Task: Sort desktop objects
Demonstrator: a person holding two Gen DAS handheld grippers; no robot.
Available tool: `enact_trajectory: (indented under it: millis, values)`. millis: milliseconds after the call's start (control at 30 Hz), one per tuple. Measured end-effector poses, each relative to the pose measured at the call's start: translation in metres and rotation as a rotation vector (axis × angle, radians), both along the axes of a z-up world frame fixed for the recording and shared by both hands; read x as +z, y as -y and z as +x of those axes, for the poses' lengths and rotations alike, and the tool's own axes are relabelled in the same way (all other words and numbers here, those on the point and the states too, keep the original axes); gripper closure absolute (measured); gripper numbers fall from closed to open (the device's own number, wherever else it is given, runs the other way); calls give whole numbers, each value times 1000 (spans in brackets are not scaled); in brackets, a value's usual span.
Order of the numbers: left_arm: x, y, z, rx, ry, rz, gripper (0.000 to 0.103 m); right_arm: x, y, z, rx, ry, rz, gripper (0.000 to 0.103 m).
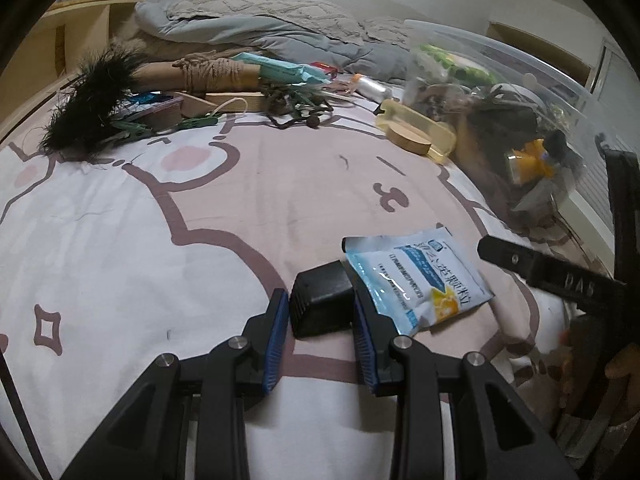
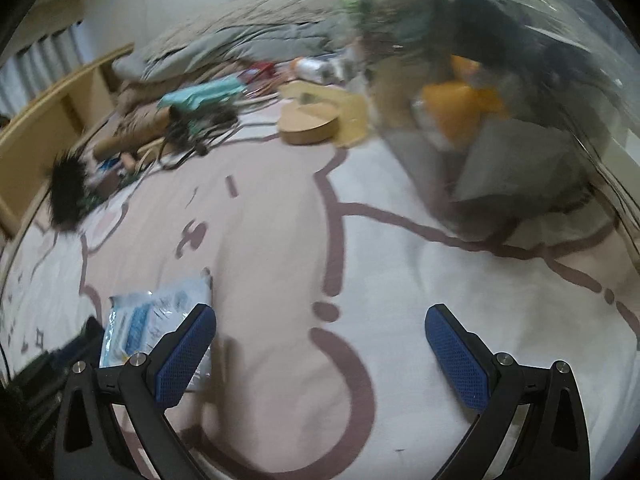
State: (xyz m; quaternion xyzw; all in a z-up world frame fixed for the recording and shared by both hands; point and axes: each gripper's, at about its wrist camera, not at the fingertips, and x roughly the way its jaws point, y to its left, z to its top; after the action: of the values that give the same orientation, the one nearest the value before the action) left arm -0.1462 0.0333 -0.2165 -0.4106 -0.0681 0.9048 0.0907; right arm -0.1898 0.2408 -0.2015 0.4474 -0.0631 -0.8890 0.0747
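At the far left of the left wrist view a black feather tuft [image 1: 86, 100] lies on the pink-and-white cartoon bedsheet [image 1: 120, 240], with green clips [image 1: 138, 130] just beside it and a rope-wound wooden piece [image 1: 212, 74] behind. Lower centre, the left gripper [image 1: 321, 316] has its blue pads clamped on a small black block [image 1: 322, 302]. Just right of it lies a blue-and-white sachet [image 1: 416, 276] printed with Chinese characters and a small line of Latin letters too blurred to read. Further right, a black bar shows the embossed letters "DAS". A clear plastic bin [image 1: 520, 92] full of mixed items stands at the right edge, a round wooden disc [image 1: 410, 138] before it. In the right wrist view the right gripper [image 2: 320, 356] stands wide apart, empty, over the sheet.
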Motion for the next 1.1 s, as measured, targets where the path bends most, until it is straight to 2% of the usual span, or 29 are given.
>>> enact_trajectory:
  millis: [100, 200, 400, 467, 600, 800, 1100]
  values:
    - [1, 5, 3, 11, -1, 13, 70, 0, -2, 0, -12, 0, -29, 0]
    - [3, 14, 9, 40, -10, -7, 70, 1, 3, 2, 11, -10, -39, 0]
    - [6, 38, 19, 115, -17, -133, 70, 4, 24, 10, 118, -15, -148, 0]
    - [5, 49, 20, 144, -13, -132, 70, 6, 36, 14, 146, -26, -167, 0]
    - [1, 62, 20, 173, -4, -80, 70, 9, 55, 19, 179, -53, -178, 0]
    - [-2, 64, 19, 184, -11, -51, 70, 4, 71, 18, 155, -64, -93, 0]
    - [-3, 65, 19, 187, -10, -43, 70, 2, 95, 22, 244, -86, -30, 0]
